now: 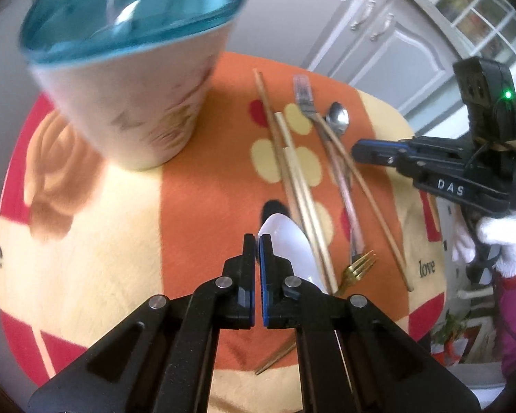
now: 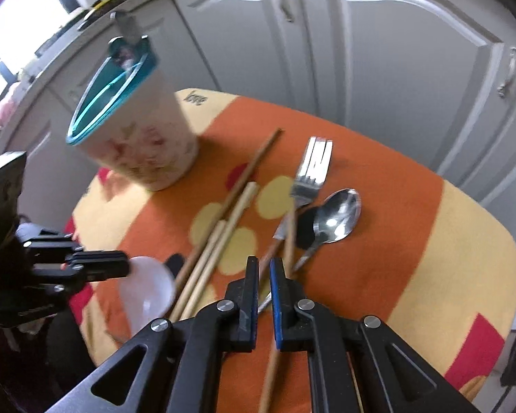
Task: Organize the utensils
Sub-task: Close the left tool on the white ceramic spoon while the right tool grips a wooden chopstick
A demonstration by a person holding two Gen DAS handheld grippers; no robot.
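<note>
A white spoon (image 1: 287, 241) lies bowl up over the orange cloth (image 1: 206, 206). My left gripper (image 1: 257, 241) is shut on its left edge. From the right wrist view the spoon (image 2: 148, 289) sticks out past the left gripper (image 2: 125, 265). My right gripper (image 2: 264, 261) is shut on a thin brown chopstick (image 2: 290, 237), which runs back between the fingers. The same chopstick (image 1: 378, 213) meets the right gripper (image 1: 356, 151) in the left wrist view. A silver fork (image 2: 313, 165), a silver spoon (image 2: 337, 216), pale chopsticks (image 2: 223, 234) and a gold fork (image 1: 357, 268) lie loose.
A tall white cup with a teal inside (image 2: 137, 137) stands at the cloth's far left with a metal utensil in it. Another dark chopstick (image 2: 254, 168) lies beside it. Grey cabinet doors (image 2: 395, 51) stand close behind. A white-gloved hand (image 1: 498, 241) holds the right gripper.
</note>
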